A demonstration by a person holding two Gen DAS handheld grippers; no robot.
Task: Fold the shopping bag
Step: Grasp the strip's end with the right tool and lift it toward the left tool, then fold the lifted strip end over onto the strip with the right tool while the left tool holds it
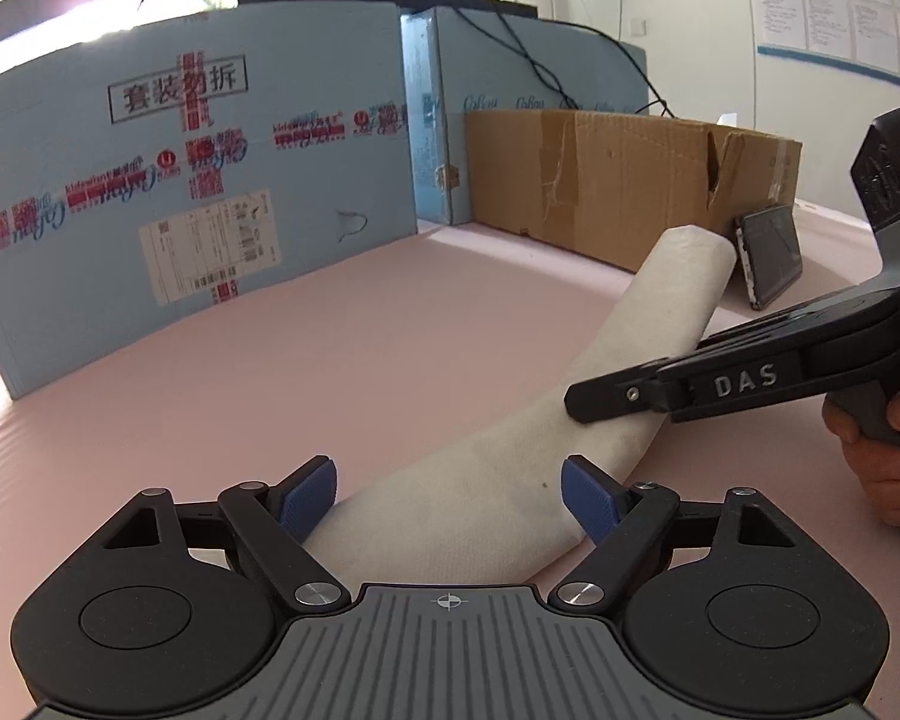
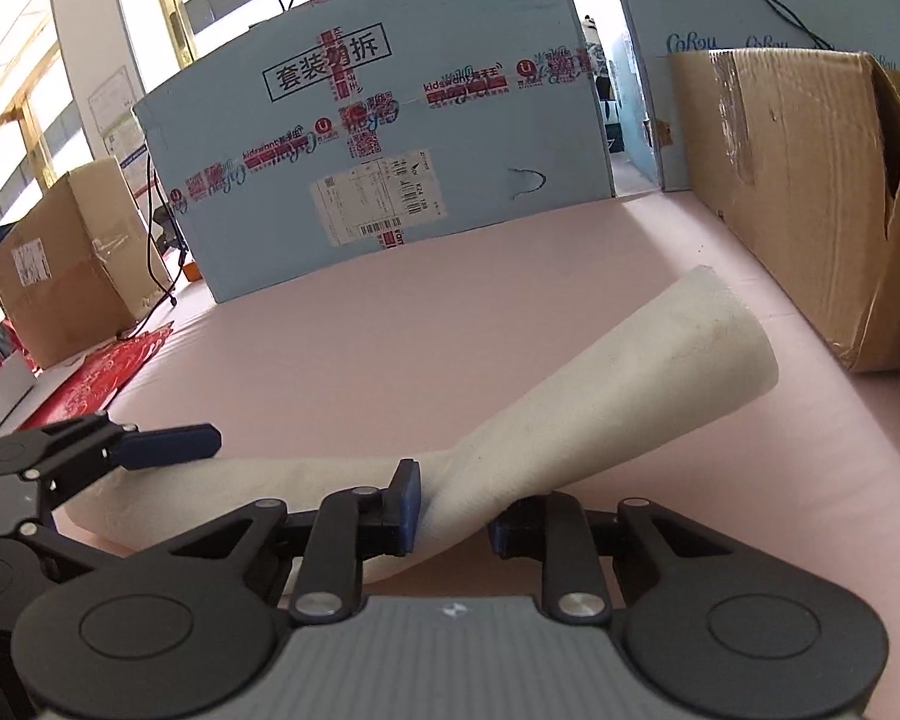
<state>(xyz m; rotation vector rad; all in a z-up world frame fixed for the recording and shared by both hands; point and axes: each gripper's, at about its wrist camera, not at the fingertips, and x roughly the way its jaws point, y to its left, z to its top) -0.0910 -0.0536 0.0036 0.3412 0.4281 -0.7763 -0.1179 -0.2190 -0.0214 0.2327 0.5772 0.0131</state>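
The white shopping bag [image 2: 600, 396] lies already folded into a long narrow strip mid-bench, its far end near the cardboard box [image 2: 810, 198]. The right gripper [image 2: 450, 516] pinches its middle; the left gripper [image 1: 450, 498] straddles the near end, half open. Folding lengthwise remains.

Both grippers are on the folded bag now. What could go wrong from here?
1. The right gripper pinches only the bunched middle of the bag; thin fabric may slip out when lifted.
2. The left gripper straddles the near end, its pads seemingly not pressing, so that end may unfold.
3. The bag's far end lies beside the phone leaning on the cardboard box; swinging it might topple the phone.
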